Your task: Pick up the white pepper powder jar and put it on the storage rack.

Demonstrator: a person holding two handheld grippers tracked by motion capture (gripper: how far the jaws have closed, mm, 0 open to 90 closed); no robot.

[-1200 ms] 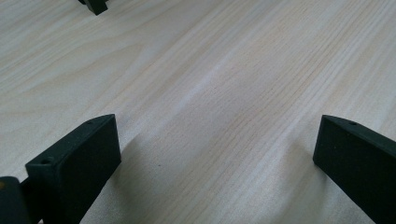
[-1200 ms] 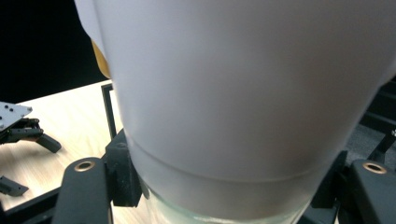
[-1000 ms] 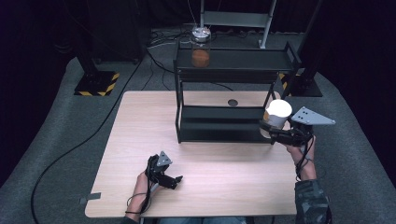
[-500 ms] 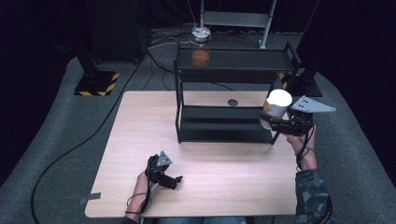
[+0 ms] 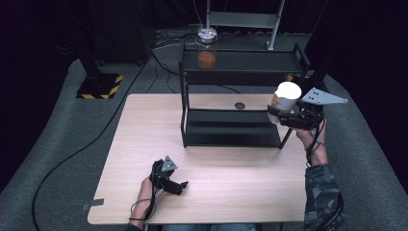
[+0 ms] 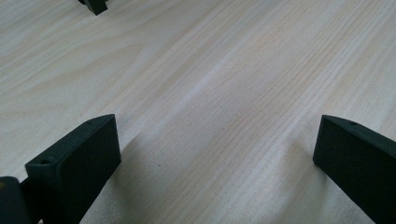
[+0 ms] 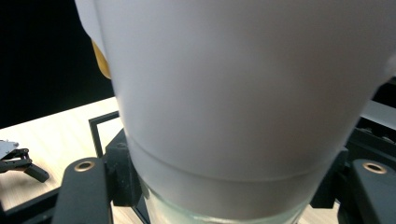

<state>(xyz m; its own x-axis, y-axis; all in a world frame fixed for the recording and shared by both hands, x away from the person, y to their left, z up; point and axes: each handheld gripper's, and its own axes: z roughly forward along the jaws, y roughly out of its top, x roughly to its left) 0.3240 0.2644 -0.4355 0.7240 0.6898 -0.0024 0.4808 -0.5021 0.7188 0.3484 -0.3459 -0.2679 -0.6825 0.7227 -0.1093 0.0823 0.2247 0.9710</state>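
Higher now, the right gripper (image 5: 280, 117) carries the jar (image 5: 286, 98) clamped between its jaws; left gripper (image 5: 177, 184) rests, jaws apart.

2 jars (image 5: 207, 48) (image 5: 286, 98), 1 shelf rack (image 5: 240, 72), 1 table (image 5: 144, 144).

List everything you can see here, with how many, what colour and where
white-lidded jar: one, white lid with some yellow on its side, held up at the rack's right end
orange-filled jar: one, clear with a silver lid, rack's top shelf
rack: one, black, two shelves, far half of the table
table: one, light wood
round hole: one, dark, in the tabletop behind the rack
left gripper: one, black, open, low over the table's near edge
right gripper: one, black, shut on the white-lidded jar
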